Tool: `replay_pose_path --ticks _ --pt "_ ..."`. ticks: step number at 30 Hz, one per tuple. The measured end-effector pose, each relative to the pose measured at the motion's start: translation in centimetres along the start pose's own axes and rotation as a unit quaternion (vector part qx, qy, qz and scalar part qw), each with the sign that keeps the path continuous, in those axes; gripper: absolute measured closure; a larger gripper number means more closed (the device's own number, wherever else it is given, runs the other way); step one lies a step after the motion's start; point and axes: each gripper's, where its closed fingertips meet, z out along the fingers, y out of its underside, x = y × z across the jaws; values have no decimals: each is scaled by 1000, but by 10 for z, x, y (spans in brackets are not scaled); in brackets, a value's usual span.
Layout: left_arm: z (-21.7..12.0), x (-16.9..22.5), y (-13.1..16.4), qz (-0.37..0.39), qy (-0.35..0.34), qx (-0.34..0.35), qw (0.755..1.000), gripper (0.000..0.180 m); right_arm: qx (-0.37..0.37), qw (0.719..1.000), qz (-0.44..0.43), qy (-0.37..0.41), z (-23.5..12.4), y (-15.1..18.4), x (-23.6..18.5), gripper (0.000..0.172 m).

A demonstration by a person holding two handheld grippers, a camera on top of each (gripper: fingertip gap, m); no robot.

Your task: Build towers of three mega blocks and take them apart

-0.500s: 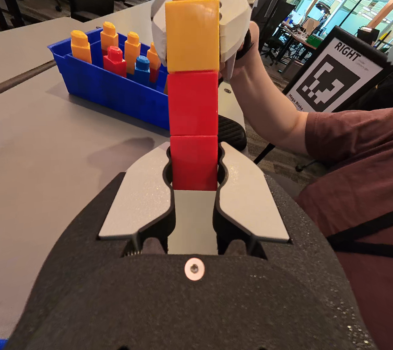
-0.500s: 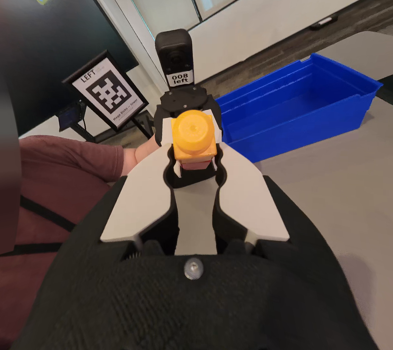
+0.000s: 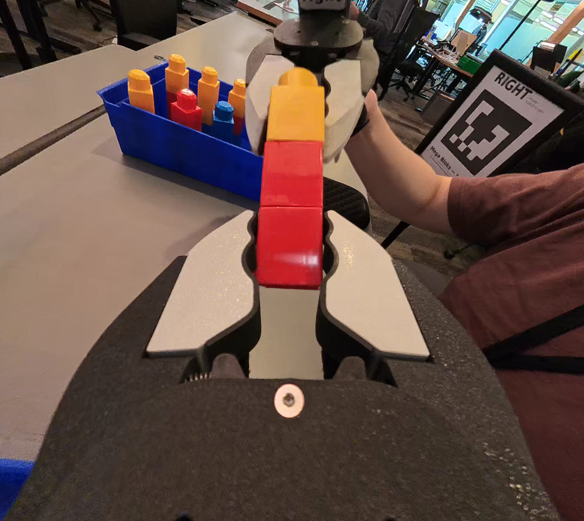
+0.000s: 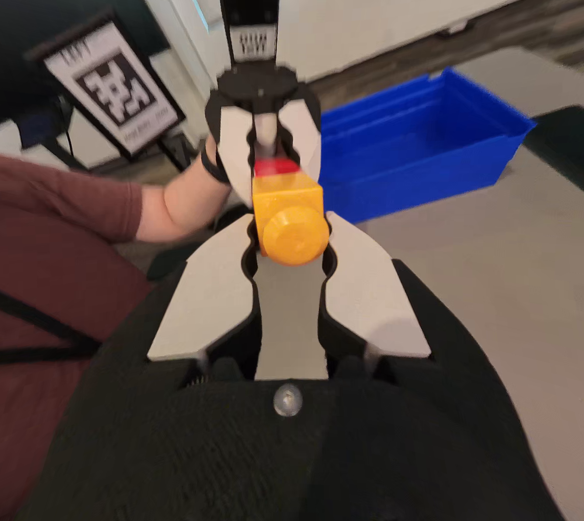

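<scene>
— So where was the tower when you had both tongs on it?

— Off the table (image 3: 63, 221), lying between them. Your left gripper (image 3: 289, 245) was clamped on the bottom red block (image 3: 289, 246), pads tight against both its sides.

— And the right?

— Your right gripper (image 4: 290, 234) was closed round the yellow block (image 4: 286, 199) at the other end, with the middle red block (image 3: 292, 173) joining the two. More blocks stood in the blue bin (image 3: 177, 142); the other blue bin (image 4: 426, 151) sat beside your right.
</scene>
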Motion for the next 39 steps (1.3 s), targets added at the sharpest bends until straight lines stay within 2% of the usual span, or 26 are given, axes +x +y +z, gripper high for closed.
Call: replay_pose_path --ticks 2,4,9,11,14,20,25,26,27,28,33,35,36,37,39 --pt "6 1 -1 -6 2 4 1000 142 88 996 27 -11 -2 -21 0 132" --pt "13 3 0 -16 11 10 1000 142 138 989 47 -20 -6 -32 0 133" --pt "24 2 7 -74 46 13 996 142 151 987 58 -14 -8 -33 5 135" --pt "31 4 12 -64 46 -4 997 143 161 985 54 -16 -7 -36 4 135" --pt "42 9 22 -42 47 -47 997 145 135 990 37 -21 -3 -33 -2 135" --pt "52 14 25 -35 49 -47 997 145 91 996 20 -10 -5 -27 -7 135" --pt "55 16 22 -39 61 -32 997 145 95 995 6 7 -10 -29 -6 135" --pt "55 17 19 -36 60 -27 997 145 99 995 2 15 -12 -30 -6 133" --pt "53 18 14 -32 61 -15 998 145 99 995 0 24 -13 -29 -6 118" --pt "51 21 10 -32 66 -6 997 145 95 995 -2 30 -14 -27 -5 110" --pt "49 20 11 -21 52 -16 998 145 118 993 12 -17 -16 -25 -15 135" --pt "54 21 15 -18 51 -25 998 145 108 994 17 -18 -17 -22 -16 135" --pt "54 22 14 -13 50 -21 998 142 110 994 15 -3 -22 -21 -15 135" --pt "53 22 13 -7 44 -16 999 131 118 993 4 26 -34 -23 -15 136" --pt "43 19 13 12 11 -6 1000 122 149 982 -41 104 -78 -27 -21 136"
